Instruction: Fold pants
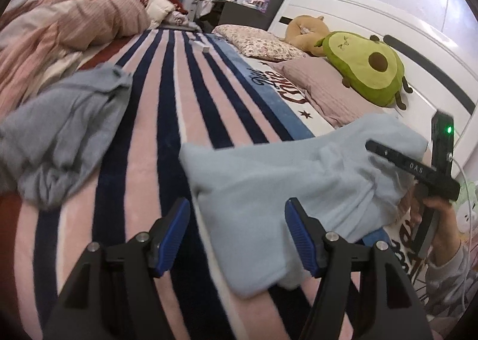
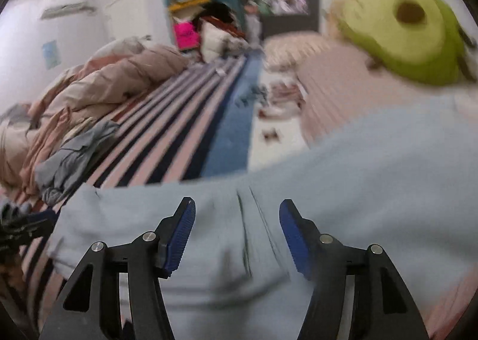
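— Where are the pants?
— The light blue pants lie on the striped blanket of the bed. My left hand-held gripper is released, its fingers straddling their near edge. My right hand-held gripper hangs spread wide just above the cloth.
— Room to move?
— Bare stripes leftward, up to the grey garment; pillows crowd the right.

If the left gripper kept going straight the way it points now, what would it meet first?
Most likely the light blue pants: the open left gripper has their near edge between its blue fingertips, lying on the striped blanket. Exact depth is unclear.
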A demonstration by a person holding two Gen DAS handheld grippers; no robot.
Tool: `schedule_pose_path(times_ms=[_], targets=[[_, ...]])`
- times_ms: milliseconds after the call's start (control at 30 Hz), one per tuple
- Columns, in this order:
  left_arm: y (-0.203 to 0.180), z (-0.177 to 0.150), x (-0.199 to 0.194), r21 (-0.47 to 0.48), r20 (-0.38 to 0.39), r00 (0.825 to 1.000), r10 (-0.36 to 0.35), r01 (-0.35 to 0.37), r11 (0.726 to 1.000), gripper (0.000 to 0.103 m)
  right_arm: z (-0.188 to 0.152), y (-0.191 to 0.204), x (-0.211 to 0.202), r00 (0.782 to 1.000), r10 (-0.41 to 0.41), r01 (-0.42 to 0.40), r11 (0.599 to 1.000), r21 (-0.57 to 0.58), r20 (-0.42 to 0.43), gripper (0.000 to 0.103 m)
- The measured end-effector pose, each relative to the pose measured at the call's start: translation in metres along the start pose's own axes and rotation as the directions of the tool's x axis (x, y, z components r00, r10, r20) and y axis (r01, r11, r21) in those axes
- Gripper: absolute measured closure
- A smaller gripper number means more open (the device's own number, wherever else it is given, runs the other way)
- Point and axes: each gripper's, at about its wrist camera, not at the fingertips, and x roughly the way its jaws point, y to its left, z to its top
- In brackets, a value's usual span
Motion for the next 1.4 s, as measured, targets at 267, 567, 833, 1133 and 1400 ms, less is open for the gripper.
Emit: schedule_pose_path(times_ms=[267, 567, 833, 1133, 1400], targets=[[0.001, 0.018, 0.04, 0.028, -0.068, 0.997, 0.035, -0.033, 0.999, 0.041, 0.011, 0.001, 0.083, 0.935, 0.085, -0.112, 0.992, -0.058, -0.343, 0.044], [0.01, 0.005, 0.055, -0.006, -0.107, 0.992, 0.067, -0.068, 0.998, 0.041, 0.01, 0.0, 0.039, 0.992, 0.054, -0.066, 0.992, -0.103, -0.118, 0.099], [0.012, 0.001, 0.052, -0.012, -0.086, 0.994, 0.069, -0.07, 0.997, 0.04, 0.004, -0.015, 0.044, 0.983, 0.032, -0.038, 0.999, -0.035, -0.18, 0.061], [0.005, 0.01, 0.024, 0.009, 0.0, 0.996, 0.094, -0.094, 0.996, 0.04, 0.021, -0.084, -0.099, 0.964, -0.265, 0.264, 0.96, 0.09, -0.006, 0.037], [0.005, 0.012, 0.018, -0.013, 0.012, 0.997, 0.08, -0.079, 0.997, 0.04, -0.008, -0.15, -0.107, 0.981, -0.172, 0.194, 0.912, 0.363, -0.091, 0.034]])
